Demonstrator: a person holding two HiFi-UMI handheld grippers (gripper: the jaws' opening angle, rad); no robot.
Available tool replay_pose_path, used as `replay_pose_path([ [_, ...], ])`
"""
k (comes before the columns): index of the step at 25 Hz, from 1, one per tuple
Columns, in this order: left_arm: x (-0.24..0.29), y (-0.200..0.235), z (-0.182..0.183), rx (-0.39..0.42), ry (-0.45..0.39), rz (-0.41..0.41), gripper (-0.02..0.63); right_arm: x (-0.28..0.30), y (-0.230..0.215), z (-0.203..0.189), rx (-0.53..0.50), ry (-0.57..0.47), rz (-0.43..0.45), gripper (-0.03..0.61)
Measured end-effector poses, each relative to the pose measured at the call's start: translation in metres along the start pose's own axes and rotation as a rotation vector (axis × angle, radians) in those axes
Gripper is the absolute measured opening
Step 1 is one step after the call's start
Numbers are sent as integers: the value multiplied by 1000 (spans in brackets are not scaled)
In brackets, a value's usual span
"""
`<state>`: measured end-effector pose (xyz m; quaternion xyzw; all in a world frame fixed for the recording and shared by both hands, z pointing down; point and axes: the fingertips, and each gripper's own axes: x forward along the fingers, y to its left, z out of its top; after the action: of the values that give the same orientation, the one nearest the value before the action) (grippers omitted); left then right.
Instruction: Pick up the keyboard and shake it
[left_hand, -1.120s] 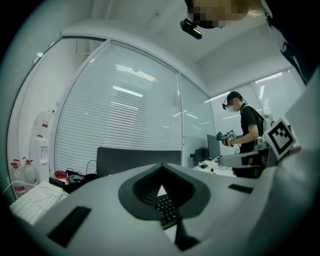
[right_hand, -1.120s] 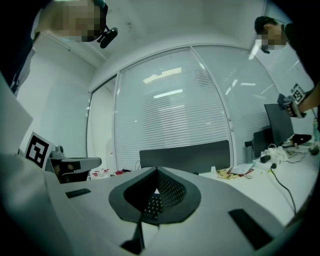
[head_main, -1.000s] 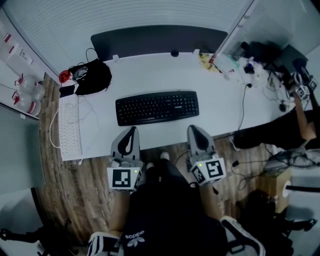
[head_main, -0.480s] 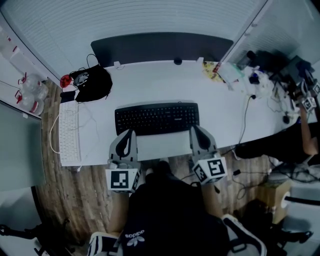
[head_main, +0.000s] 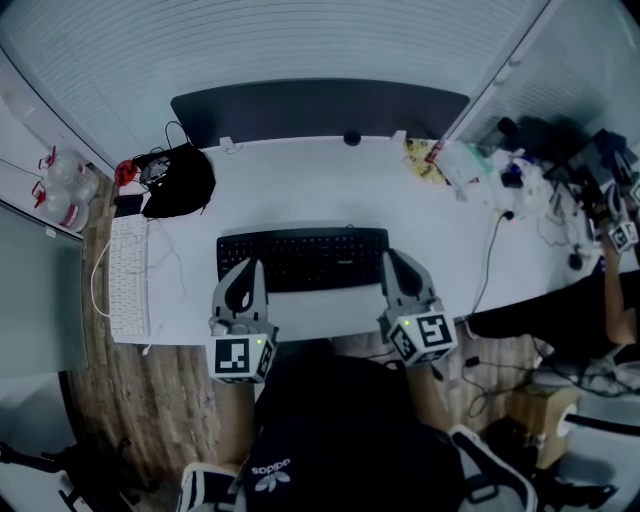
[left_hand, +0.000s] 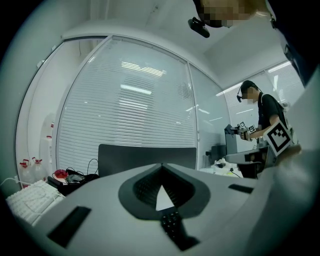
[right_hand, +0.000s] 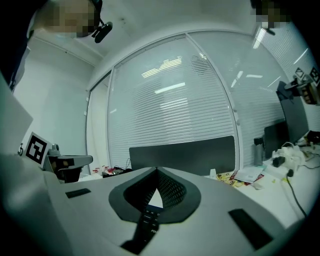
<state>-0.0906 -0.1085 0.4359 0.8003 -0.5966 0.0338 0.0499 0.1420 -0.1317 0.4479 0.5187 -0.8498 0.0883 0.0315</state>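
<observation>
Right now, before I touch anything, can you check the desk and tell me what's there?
Surface: white desk, mostly bare.
Job's things: black keyboard, lying flat near the front edge.
Clutter: white keyboard and bag at left; a messy pile at far right.
Grippers: left gripper and right gripper, one by each end of the black keyboard, tips together, gripping nothing.
Cables: black cable running off the right side.
Surroundings: blinds, dark panel behind the desk, bottles at left.
</observation>
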Motion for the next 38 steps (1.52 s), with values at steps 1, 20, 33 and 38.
replay_pose_path([
  [1, 2, 1, -2, -4, 7, 7, 3, 1, -3, -2, -2, 7, 5, 4],
  [20, 7, 58, -33, 31, 141, 25, 3, 10, -26, -22, 45, 68, -60, 5],
  [33, 33, 103, -113, -36, 446, -70, 166, 9, -58, -92, 101, 251, -149, 93],
  [38, 45, 114, -147, -66, 563, -101, 173, 12, -63, -137, 115, 359, -120, 144],
])
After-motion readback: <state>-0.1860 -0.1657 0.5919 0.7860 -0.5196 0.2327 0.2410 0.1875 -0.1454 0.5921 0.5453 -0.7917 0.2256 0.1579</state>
